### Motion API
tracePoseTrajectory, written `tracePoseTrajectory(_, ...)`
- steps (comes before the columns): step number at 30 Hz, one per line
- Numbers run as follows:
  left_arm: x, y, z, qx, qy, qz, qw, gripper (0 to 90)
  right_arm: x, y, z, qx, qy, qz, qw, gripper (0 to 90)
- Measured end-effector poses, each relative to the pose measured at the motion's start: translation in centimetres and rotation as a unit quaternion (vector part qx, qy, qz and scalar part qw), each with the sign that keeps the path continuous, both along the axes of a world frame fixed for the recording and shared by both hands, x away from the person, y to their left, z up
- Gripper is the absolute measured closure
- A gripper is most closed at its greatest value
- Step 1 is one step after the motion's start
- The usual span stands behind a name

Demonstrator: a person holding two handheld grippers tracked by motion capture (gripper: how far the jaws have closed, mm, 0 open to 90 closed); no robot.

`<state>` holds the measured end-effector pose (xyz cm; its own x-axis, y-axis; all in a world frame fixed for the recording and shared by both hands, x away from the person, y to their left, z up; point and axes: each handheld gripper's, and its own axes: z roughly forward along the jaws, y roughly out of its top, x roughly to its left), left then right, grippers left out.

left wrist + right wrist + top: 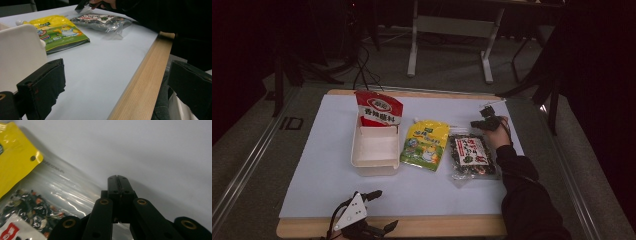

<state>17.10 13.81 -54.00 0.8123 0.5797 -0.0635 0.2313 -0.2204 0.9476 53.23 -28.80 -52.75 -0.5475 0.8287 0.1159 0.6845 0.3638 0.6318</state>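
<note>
**Right gripper at the far edge of the clear snack bag, jaws together**

While your right gripper point(486, 123) sits at the far end of the clear snack bag point(471, 156), its jaws are pressed together, and the right gripper view shows the clear top seal of that bag point(62, 192) running under or into them. Whether film is actually pinched there I cannot tell (the closed tips hide the contact), so treat the step as a grasp being made on the bag's top edge, not one confirmed. Your next move calls for a slow lift straight up, watching that the film comes with the jaws; if it slips, reopen and bite deeper onto the seal.

Just beside the bag on your left lies the yellow pouch point(425, 144), its corner nearly touching the clear seal, so don't drag sideways that way. Beyond it stands the white tray point(375, 163) with a red packet point(379, 107) leaning at its far end; the tray floor looks free if that's where the bag goes.

Your left gripper point(374, 212) rests wide open at the near wooden edge of the table point(142, 82), with bare white mat point(327, 165) ahead of it.
</note>
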Motion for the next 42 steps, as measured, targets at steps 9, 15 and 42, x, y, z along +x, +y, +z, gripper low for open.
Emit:
tracePoseTrajectory(9, 0.4, -0.5, 0.1, 0.000, -0.001, -0.011, 0.9999, 3.0, -3.0, -0.5, -0.6, 0.015, 0.002, 0.019, 0.9997, 89.9)
tracePoseTrajectory(15, 0.7, -0.8, 0.1, 0.001, -0.002, -0.023, 0.9997, 3.0, -5.3, -1.1, -0.6, 0.031, -0.001, 0.030, 0.9991, 89.9)
tracePoseTrajectory(42, 1.8, -1.7, 0.2, 0.002, -0.004, -0.049, 0.9988, 3.0, -2.5, -2.3, 1.4, 0.032, -0.025, -0.028, 0.9988, 89.8)
